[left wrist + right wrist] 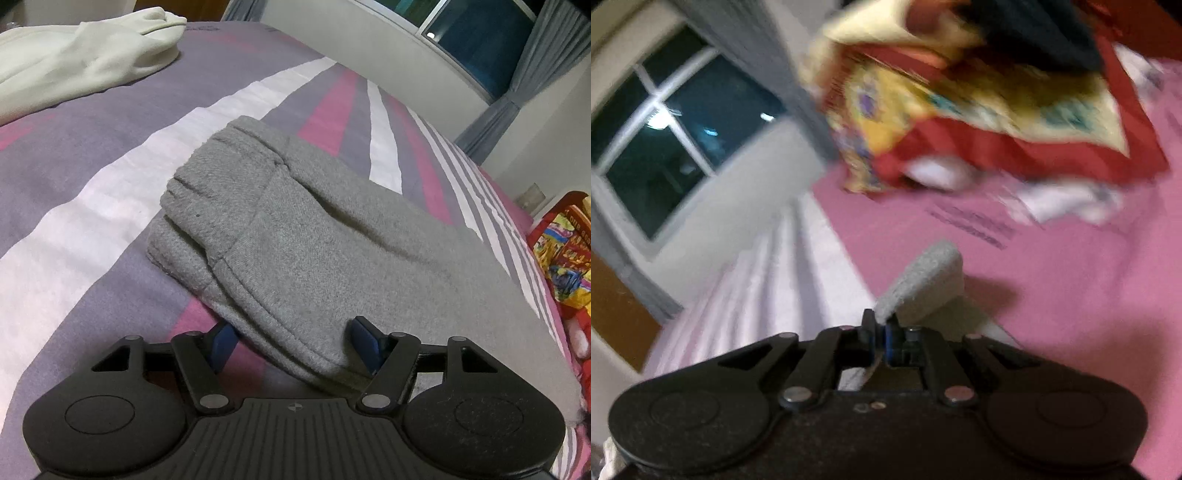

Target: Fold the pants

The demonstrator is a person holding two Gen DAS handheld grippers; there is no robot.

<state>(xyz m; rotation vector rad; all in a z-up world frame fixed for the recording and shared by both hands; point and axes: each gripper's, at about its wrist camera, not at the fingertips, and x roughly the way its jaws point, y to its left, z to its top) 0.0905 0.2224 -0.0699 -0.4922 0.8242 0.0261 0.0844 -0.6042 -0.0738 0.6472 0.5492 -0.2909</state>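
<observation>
1 grey pants point(295, 229) folded | left gripper point(293, 341) straddling hem, grip unclear | right gripper point(881, 334) pinching grey corner

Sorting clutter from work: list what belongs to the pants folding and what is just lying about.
Job:
- grey pants
- left hand-held gripper
- right hand-held gripper, shut on a grey fabric corner

Lying about:
- cream garment
- red and yellow cloth
- striped bedsheet

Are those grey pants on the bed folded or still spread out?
Folded. The grey pants lie in a compact stack on the striped bedsheet, with layered edges and the waistband doubled on top, not spread out.
</observation>
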